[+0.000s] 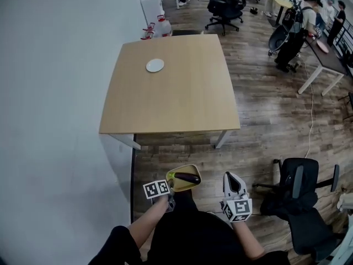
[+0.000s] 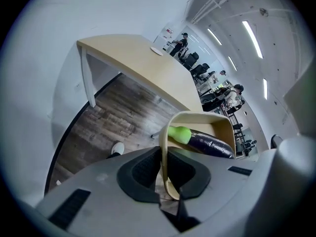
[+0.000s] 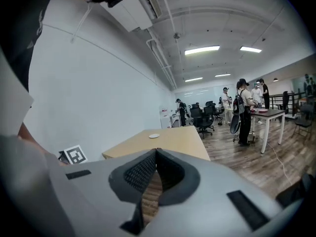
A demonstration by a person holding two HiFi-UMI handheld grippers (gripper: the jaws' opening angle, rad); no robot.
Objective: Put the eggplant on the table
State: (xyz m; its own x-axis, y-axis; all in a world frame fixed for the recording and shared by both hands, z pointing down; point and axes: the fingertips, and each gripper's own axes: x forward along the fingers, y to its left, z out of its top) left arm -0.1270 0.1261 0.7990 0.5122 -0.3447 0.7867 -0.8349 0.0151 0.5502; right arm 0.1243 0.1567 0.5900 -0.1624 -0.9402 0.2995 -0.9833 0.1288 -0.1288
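A dark purple eggplant [image 1: 187, 177] with a green stem lies in a pale yellow bowl [image 1: 177, 185], held in the air below the table's near edge. My left gripper [image 1: 171, 190] is shut on the bowl's near rim. In the left gripper view that rim [image 2: 164, 172] runs between the pads, with the eggplant [image 2: 210, 143] beyond, stem to the left. My right gripper [image 1: 233, 182] hangs just right of the bowl, apart from it; in its own view the jaws [image 3: 156, 154] meet with nothing between them. The wooden table [image 1: 182, 98] stands ahead.
A small white plate [image 1: 155, 65] sits on the table's far left part. A white wall [image 1: 55, 93] runs along the left. A black office chair [image 1: 298, 184] stands close on my right. People, desks and more chairs [image 1: 226, 7] are at the far end.
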